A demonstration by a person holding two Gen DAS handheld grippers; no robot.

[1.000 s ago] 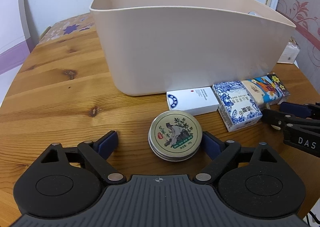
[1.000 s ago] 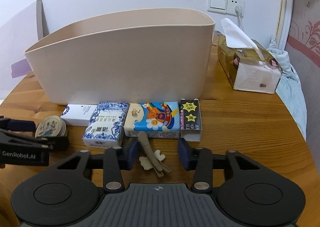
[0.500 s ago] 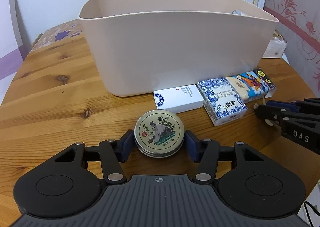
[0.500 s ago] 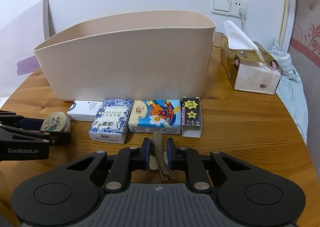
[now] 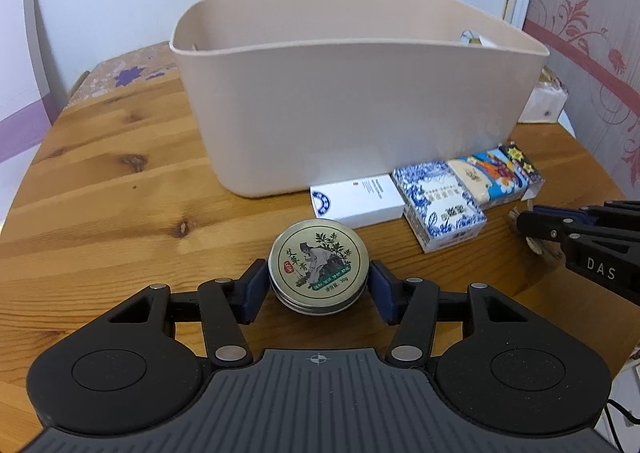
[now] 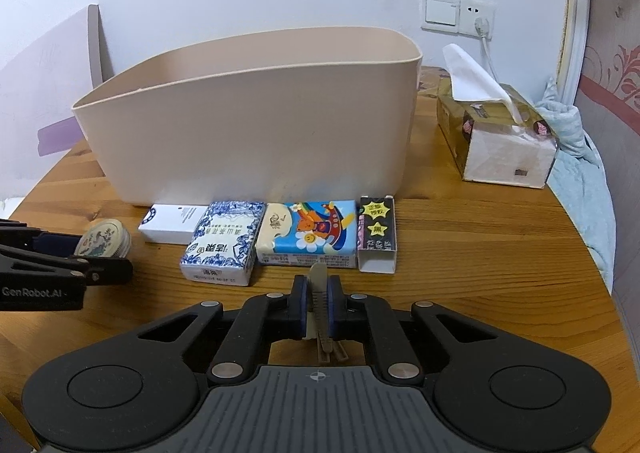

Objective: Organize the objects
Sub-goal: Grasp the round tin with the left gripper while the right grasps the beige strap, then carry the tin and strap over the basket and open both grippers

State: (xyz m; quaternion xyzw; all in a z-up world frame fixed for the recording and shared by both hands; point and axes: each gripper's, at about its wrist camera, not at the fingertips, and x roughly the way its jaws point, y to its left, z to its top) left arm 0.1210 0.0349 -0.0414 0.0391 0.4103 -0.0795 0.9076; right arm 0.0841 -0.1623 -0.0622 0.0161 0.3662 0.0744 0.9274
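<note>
Left gripper [image 5: 318,285]: fingers clamp the balm tin [image 5: 318,273], 6 o'clock of the bin [image 5: 360,109].
Right gripper [image 6: 319,303]: fingers pinch the hair clip [image 6: 320,295].
Risk: the tin's smooth round rim may slip out during the lift.

Left gripper [image 5: 318,285]: matte black linkage arms, silver rivets, blue pads on the fingers [image 5: 256,289], ribbed grey housing with a crosshair mark, two round black discs. "GenRobot.AI" printed in white on its side. Right gripper [image 6: 319,307]: identical build; side reads "DAS".
</note>
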